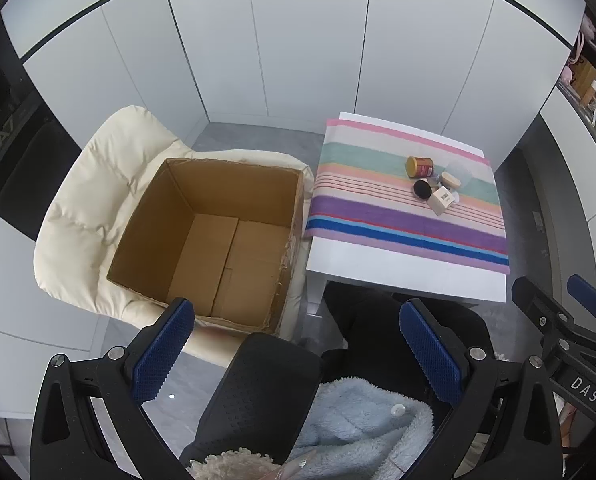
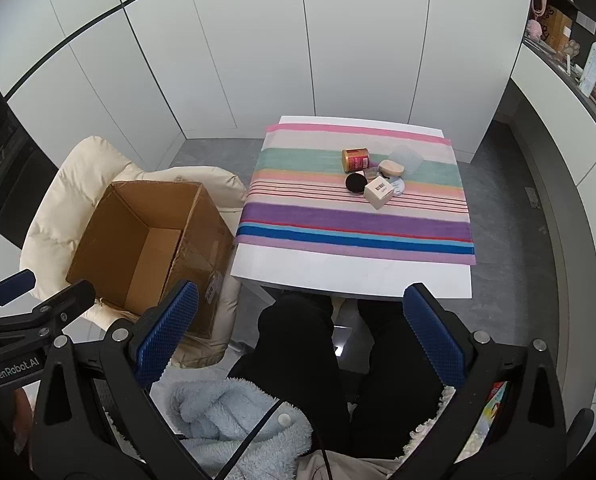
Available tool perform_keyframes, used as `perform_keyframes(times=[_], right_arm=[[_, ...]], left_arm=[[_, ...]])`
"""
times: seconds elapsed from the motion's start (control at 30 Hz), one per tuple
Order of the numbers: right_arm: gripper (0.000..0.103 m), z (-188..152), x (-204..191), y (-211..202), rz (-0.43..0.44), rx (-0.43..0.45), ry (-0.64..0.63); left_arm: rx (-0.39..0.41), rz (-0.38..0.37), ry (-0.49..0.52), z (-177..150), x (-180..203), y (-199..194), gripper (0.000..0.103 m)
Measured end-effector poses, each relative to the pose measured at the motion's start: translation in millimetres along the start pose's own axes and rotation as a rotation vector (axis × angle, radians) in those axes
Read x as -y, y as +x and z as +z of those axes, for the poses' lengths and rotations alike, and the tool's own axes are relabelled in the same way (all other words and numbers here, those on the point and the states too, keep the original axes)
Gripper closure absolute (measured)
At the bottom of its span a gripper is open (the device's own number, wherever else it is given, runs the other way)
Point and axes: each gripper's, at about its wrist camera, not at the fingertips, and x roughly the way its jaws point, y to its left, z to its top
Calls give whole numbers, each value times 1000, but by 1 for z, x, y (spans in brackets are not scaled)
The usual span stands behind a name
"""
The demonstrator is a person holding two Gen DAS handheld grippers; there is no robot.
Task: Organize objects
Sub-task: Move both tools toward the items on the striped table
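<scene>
A person sat at a small white desk [image 2: 350, 276], holding a gripper in each hand above the lap. The left gripper [image 1: 298, 356] and the right gripper [image 2: 302, 340] both tilted steeply downward, and the blue-padded fingers [image 2: 165, 332] of each stood wide apart with nothing between them.

A striped cloth [image 2: 354, 220] covered most of the desk. On its far half a small cluster of objects sat bunched together, touching or nearly so: a red and gold tin [image 2: 356, 159] lying on its side, a black round puff [image 2: 356, 182], a white box [image 2: 379, 193] tipped on an edge, a tan sponge [image 2: 392, 167], and what looked like a clear plastic tub [image 2: 406, 159], though it was hard to make out. They seemed gathered in one heap so each could be picked off in turn.

To the person's left, an open, empty cardboard box [image 1: 205, 236] rested on a cream padded chair [image 1: 93, 184] pulled up just beside the desk, probably set there as the place for the objects to go, within easy reach of the left hand.

The cluster lay well ahead of both pairs of fingers, far across the desk, nearer the right gripper's line than the left's. Nothing had yet been picked up.
</scene>
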Motion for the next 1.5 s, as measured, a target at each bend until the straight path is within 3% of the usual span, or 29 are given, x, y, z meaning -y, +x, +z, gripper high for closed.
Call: perform_keyframes(times=[1.0,1.3,1.5], right_arm=[[0,5,48,2,3,16,2],[0,14,101,0,-61,33,14],[0,20,165,0,-117,51,78]], left_arm=[[19,2,-17,6,52,9,0],[36,-18,5,15,102,15,0],[27,-42,46,23,148,34,0]])
